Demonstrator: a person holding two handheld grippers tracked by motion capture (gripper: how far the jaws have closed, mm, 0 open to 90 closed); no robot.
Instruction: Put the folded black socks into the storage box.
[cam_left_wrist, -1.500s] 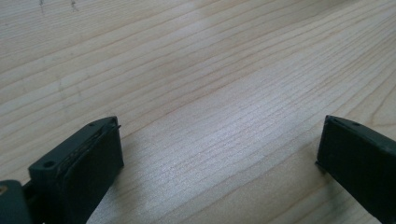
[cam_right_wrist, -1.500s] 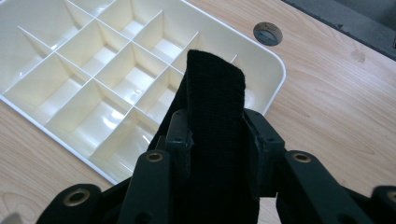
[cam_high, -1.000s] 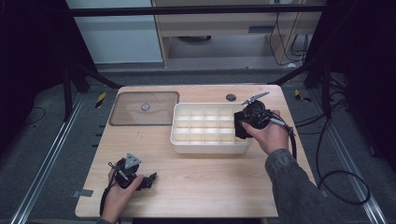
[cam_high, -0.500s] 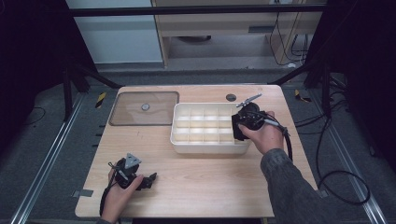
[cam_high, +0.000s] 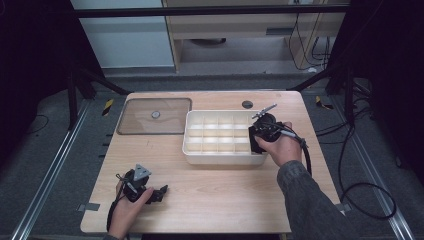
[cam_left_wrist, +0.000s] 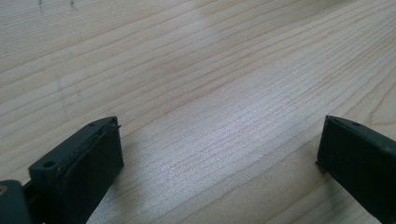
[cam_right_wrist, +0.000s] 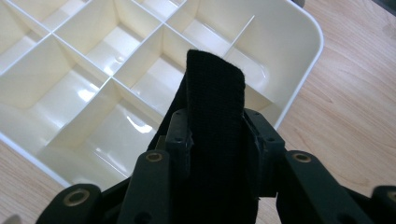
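right sleeve (cam_high: 312, 205): grey | hand-held gripper (cam_right_wrist: 215, 135): black, brass-ringed screw holes

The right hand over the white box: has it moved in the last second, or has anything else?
The right gripper, shut on a black strap, slid a little toward the person's left, farther over the tray's right-hand compartments. Nothing was grasped or released. The left gripper stayed open, resting on the table, and the tray and the clear lid stayed put.
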